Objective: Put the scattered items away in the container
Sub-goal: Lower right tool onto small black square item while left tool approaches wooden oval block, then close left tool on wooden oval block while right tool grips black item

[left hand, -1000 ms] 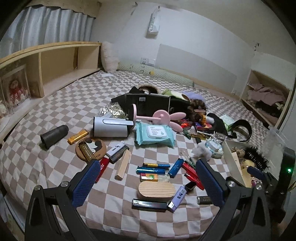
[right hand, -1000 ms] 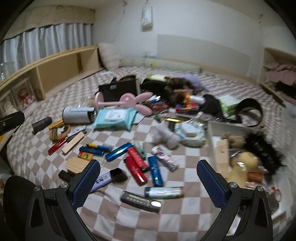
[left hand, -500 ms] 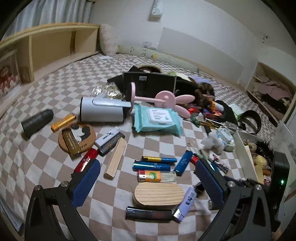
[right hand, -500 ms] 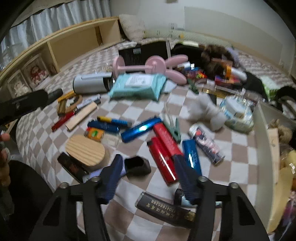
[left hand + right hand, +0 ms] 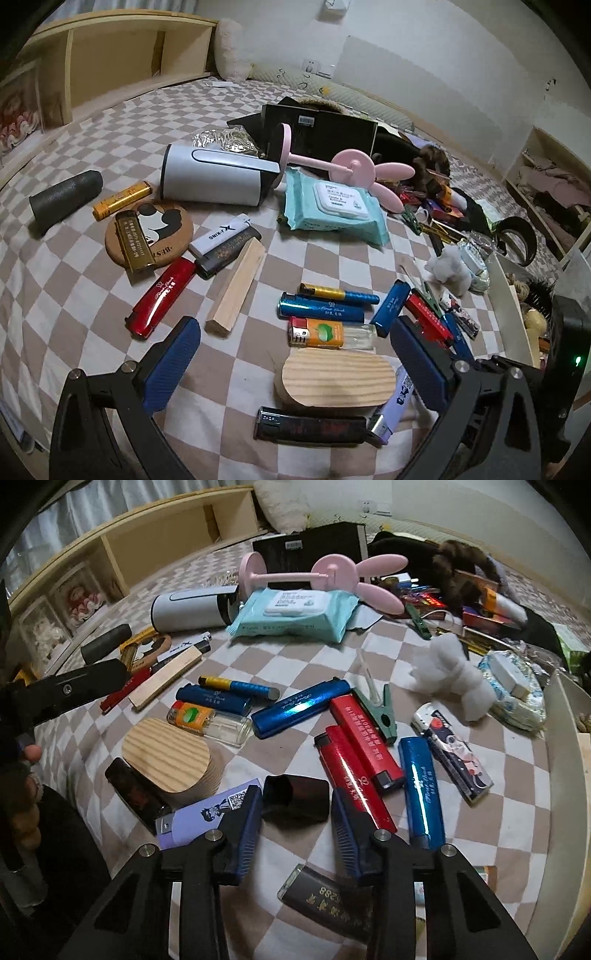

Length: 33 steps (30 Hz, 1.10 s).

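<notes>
Our right gripper [image 5: 295, 819] sits narrowed around a glossy black cap [image 5: 295, 802], contact unclear. Our left gripper [image 5: 291, 354] gapes wide over the rounded wooden block [image 5: 334, 378]. The container [image 5: 561, 738] edges the checkered bed [image 5: 295, 653] at right.

Two low views, shared oval wooden block [image 5: 334, 376] [image 5: 167, 754]

My right tongs [image 5: 295, 812] have dropped from a high, wide-open hover over the bed to just above the checked cover, and their blue pads [image 5: 246, 834] have narrowed until they sit on either side of a small black cap [image 5: 295, 802] (whether they touch it, I cannot tell). My left tongs [image 5: 295, 362] have moved lower and forward toward the clutter, with their spread unchanged; the oval wooden block [image 5: 334, 376] now lies between their tips.
</notes>
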Motion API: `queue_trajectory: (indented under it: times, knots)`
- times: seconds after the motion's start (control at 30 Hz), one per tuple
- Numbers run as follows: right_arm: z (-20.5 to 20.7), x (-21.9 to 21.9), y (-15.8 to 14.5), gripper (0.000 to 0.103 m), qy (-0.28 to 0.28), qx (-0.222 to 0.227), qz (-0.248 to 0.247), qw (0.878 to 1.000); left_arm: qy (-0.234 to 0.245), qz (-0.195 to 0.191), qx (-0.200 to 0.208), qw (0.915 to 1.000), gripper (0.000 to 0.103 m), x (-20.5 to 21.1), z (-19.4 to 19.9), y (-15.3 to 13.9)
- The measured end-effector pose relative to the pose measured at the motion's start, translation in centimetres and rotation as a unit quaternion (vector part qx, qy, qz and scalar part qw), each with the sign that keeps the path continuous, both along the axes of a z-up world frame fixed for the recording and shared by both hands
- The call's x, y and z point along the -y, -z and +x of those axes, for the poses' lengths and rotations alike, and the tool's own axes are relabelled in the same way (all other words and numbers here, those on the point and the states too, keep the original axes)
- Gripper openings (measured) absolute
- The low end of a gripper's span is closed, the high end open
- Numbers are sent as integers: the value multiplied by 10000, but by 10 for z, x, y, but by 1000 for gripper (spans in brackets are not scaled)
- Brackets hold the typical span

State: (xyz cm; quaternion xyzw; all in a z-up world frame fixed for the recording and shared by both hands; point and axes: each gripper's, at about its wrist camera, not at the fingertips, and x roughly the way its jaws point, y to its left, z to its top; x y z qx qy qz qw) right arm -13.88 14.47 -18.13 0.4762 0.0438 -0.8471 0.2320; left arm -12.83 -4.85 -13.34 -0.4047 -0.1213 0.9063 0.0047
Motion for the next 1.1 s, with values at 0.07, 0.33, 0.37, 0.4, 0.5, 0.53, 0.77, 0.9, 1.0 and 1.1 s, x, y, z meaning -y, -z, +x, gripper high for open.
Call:
queue_trajectory:
  times: [0.07, 0.33, 0.37, 0.4, 0.5, 0.53, 0.77, 0.9, 1.0, 1.1]
  knots:
    - [-2, -1, 1, 39, -7, 46, -45, 10000, 24, -75, 22, 10000, 103, -3, -1, 2]
    - [-7, -8, 5, 38, 131, 317, -376, 9987, 72, -436, 112, 9990, 103, -15, -2, 9]
    - [-8, -10, 6, 38, 166, 369, -450, 9982, 77, -451, 119, 9989, 103, -15, -2, 9]
    - [-9, -12, 6, 38, 202, 422, -524, 9975, 72, -459, 132, 9988, 103, -15, -2, 10]
    - [-11, -17, 8, 38, 308, 579, -744, 9951, 66, -511, 170, 9985, 103, -17, -2, 12]
    - [-12, -19, 9, 38, 343, 632, -818, 9941, 78, -542, 182, 9983, 103, -18, -3, 13]
    - [-21, -19, 15, 38, 442, 800, -1020, 9906, 183, -788, 237, 9964, 103, -28, -3, 18]
    - [-23, -20, 16, 38, 487, 831, -1137, 9888, 260, -896, 307, 9952, 103, -33, -4, 22]
    - [-23, -25, 13, 38, 567, 833, -1295, 9864, 338, -959, 364, 9942, 103, -37, -4, 25]
    - [-22, -32, 10, 38, 674, 837, -1507, 9827, 426, -999, 432, 9931, 103, -41, -5, 29]
